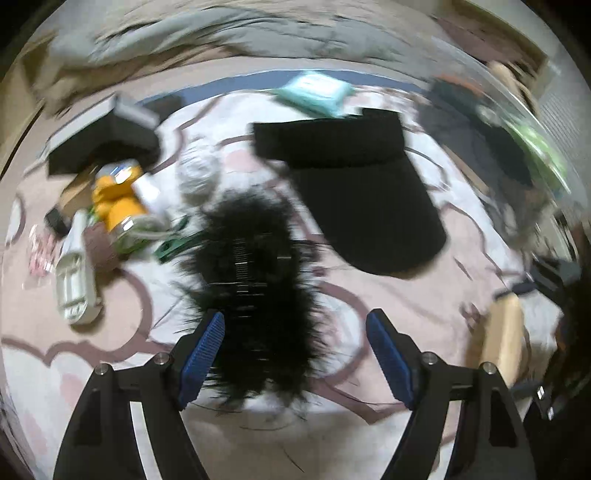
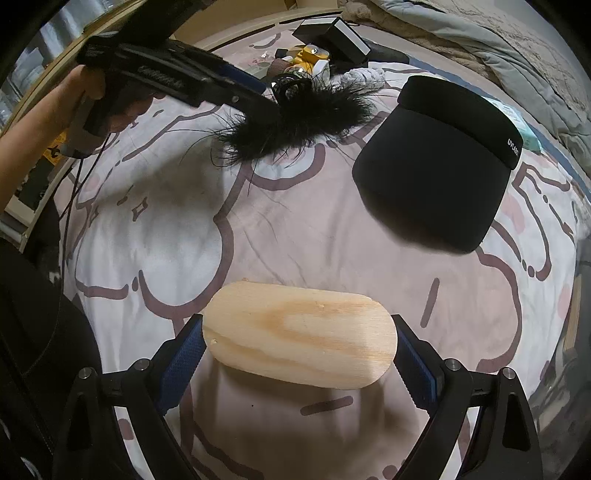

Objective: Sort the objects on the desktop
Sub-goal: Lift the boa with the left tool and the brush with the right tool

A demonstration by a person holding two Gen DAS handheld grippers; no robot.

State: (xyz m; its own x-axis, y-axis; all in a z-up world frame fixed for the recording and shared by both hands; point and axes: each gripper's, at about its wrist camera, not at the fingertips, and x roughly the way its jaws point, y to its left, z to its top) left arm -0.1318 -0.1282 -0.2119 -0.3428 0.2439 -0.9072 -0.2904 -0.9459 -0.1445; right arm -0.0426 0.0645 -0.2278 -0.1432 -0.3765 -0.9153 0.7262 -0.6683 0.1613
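Note:
A black furry hair clip (image 1: 255, 291) lies on the patterned bedsheet; it also shows in the right wrist view (image 2: 295, 118). My left gripper (image 1: 295, 354) is open, its blue pads on either side of the clip's near end, the left pad touching fur. In the right wrist view the left gripper (image 2: 177, 81) reaches the clip from the left. My right gripper (image 2: 299, 350) is shut on an oval wooden board (image 2: 299, 336), held flat above the sheet. A black sun visor (image 2: 439, 162) lies beyond, also in the left wrist view (image 1: 362, 184).
A pile at the far left holds a black box (image 1: 107, 140), a yellow toy (image 1: 114, 199), a white plastic piece (image 1: 74, 280) and green clips (image 1: 173, 243). A teal packet (image 1: 314, 92) lies behind the visor. A grey blanket (image 1: 221, 33) lies along the far edge.

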